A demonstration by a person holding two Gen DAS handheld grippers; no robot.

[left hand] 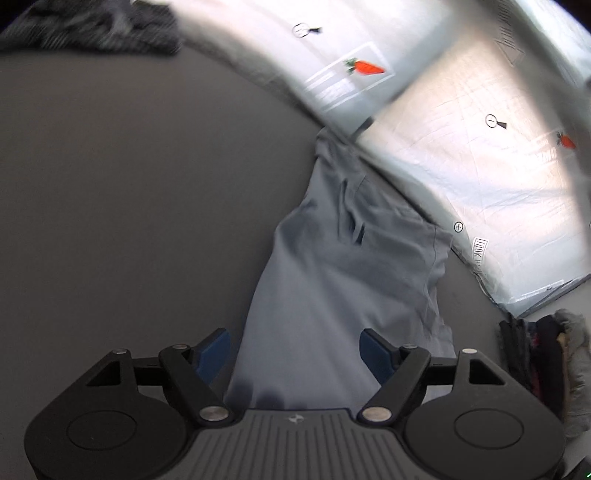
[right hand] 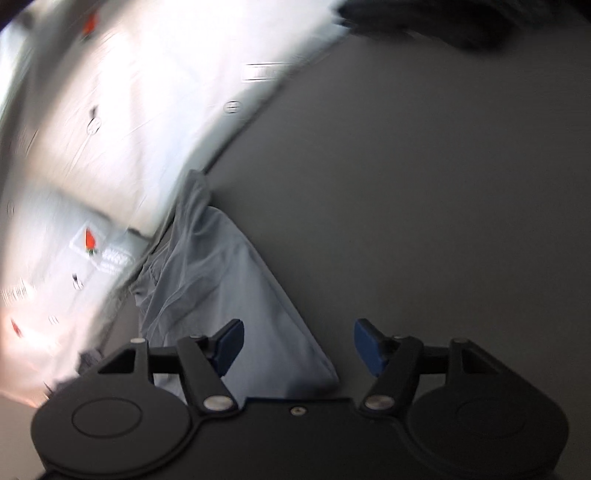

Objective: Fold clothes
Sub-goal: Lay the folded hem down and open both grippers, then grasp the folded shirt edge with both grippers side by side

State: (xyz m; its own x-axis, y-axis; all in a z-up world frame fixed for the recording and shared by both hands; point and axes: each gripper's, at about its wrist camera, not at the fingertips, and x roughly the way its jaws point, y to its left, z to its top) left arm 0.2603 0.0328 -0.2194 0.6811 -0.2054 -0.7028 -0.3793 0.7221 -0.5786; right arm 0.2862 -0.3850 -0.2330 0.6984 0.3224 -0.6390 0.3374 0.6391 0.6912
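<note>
A pale blue-grey garment point(left hand: 332, 288) lies spread on a dark grey table point(left hand: 129, 203), stretching away from both grippers toward the table's far edge. Its far end narrows and bunches into creases where it meets a shiny white plastic sheet point(left hand: 461, 166) printed with small orange carrots and black marks, which runs along the table's far side.

The left gripper point(left hand: 295, 354) hovers over the near part of the garment with its blue-padded fingers point(left hand: 216, 354) spread wide; cloth shows between them, but the pads do not press on it. The right gripper point(right hand: 295, 347) is released too, jaws apart: its left pad sits over the garment's near corner, its right pad over bare table.

A dark, rumpled cloth point(left hand: 103, 29) lies far off at the table's edge, blurred. In the left wrist view, a heap of dark and light clothes point(left hand: 546, 362) sits to the right.
</note>
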